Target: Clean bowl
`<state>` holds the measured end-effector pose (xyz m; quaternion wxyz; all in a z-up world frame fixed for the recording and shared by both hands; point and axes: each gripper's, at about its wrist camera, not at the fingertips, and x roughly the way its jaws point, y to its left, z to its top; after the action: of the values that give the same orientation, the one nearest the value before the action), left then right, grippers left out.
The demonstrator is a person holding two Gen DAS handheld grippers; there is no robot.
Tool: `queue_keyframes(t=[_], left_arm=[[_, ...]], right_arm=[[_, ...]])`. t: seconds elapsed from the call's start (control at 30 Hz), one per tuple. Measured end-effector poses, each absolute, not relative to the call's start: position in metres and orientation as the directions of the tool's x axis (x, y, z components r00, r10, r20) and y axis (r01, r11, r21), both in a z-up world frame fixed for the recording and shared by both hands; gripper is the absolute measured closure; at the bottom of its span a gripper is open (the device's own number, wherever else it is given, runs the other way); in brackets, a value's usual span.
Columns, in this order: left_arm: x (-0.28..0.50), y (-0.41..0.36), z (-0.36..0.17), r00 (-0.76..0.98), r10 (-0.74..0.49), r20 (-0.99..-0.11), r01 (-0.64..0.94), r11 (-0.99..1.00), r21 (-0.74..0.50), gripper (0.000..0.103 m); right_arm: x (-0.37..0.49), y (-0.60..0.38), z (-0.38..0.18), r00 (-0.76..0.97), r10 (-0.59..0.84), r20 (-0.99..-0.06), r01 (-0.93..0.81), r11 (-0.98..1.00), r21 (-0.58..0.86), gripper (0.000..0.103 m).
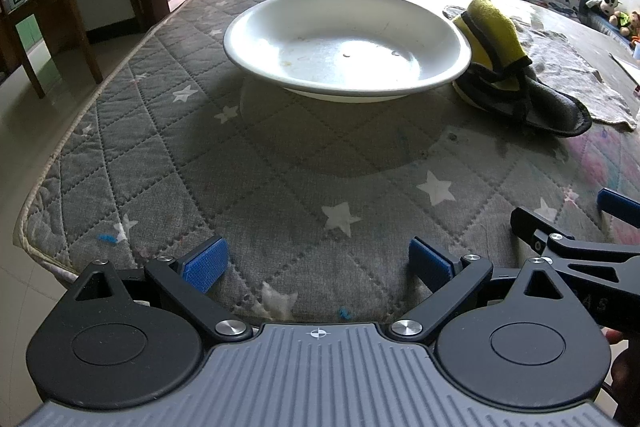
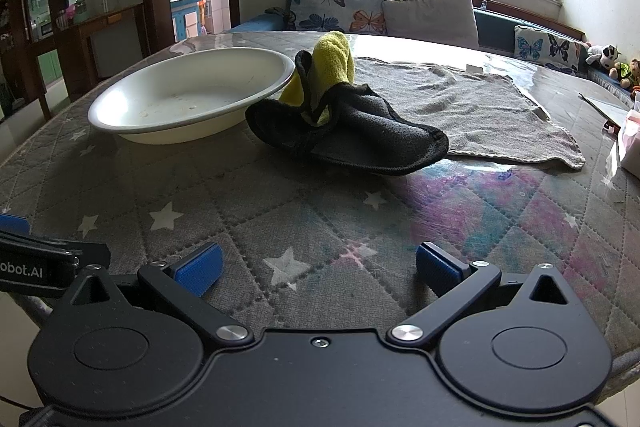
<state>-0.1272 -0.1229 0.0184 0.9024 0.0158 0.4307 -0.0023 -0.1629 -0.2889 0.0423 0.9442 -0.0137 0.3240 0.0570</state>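
Bowl (image 1: 347,45): white, shallow, upright on the quilted desk (image 1: 248,167); specks seen on its inner floor.
Cloth (image 2: 344,115): yellow-and-black, bunched, touching the bowl's right rim.
Left claw (image 1: 318,263): spread wide, nothing held; bowl well ahead, centred between its fingers.
Right claw (image 2: 318,267): spread wide, nothing held; cloth straight ahead, bowl ahead-left.
Pose: both claws held low, side by side at the near desk edge.
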Motion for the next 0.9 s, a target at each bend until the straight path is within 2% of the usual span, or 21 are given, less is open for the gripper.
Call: queue_keyframes(t=[0.47,0.9], left_arm=[[-0.124,-0.107,0.019,0.639,-0.009,-0.769,0.021,1.000,0.006,0.005],[-0.102,-0.062,0.024,0.698,0.109,-0.708,-0.087,0.994,0.067,0.005]], right_arm=[[-0.161,-0.306,0.044,0.784,0.066,-0.618,-0.088,0.996,-0.005,0.000],[-0.155,-0.339,0.045,0.789,-0.026,-0.614,0.005,0.999,-0.036,0.000]])
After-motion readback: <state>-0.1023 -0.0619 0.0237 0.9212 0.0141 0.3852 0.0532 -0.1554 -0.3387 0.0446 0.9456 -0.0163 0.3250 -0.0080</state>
